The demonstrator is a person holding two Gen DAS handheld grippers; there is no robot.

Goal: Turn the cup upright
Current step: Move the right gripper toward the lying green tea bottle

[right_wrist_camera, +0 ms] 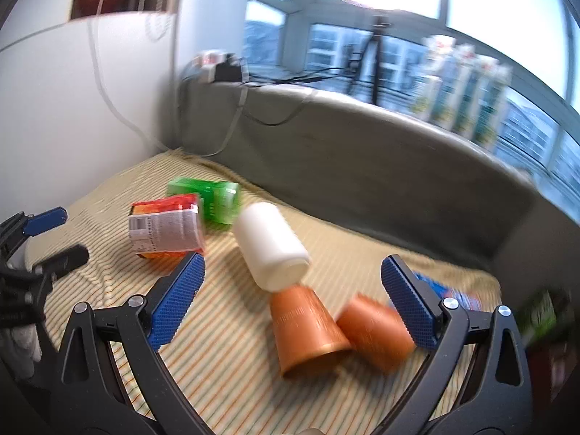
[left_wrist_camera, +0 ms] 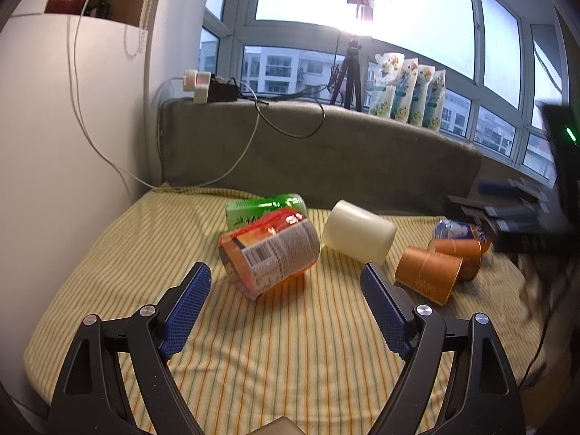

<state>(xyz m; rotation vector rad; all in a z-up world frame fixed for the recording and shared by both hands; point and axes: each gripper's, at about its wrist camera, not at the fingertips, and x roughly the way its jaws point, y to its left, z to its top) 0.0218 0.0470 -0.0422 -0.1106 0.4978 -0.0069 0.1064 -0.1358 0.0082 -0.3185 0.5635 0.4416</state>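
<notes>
Both jaws wide open, empty. White cup [left_wrist_camera: 358, 231] [right_wrist_camera: 271, 246] lies on its side on the striped cloth [left_wrist_camera: 253, 344], axis horizontal, nearest copper cup [right_wrist_camera: 306, 330].

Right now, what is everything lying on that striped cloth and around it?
Copper cups: two, lying tipped, right side of striped cloth.
White cup: one, on its side, centre.
Orange cup: one, barcode label, lying left of centre.
Green cup: one, behind the orange one.
Blue packet: one, far right.
Pouches: several, windowsill.
Tripod: one, black, windowsill.
Left gripper: open, empty.
Right gripper: open, empty.
</notes>
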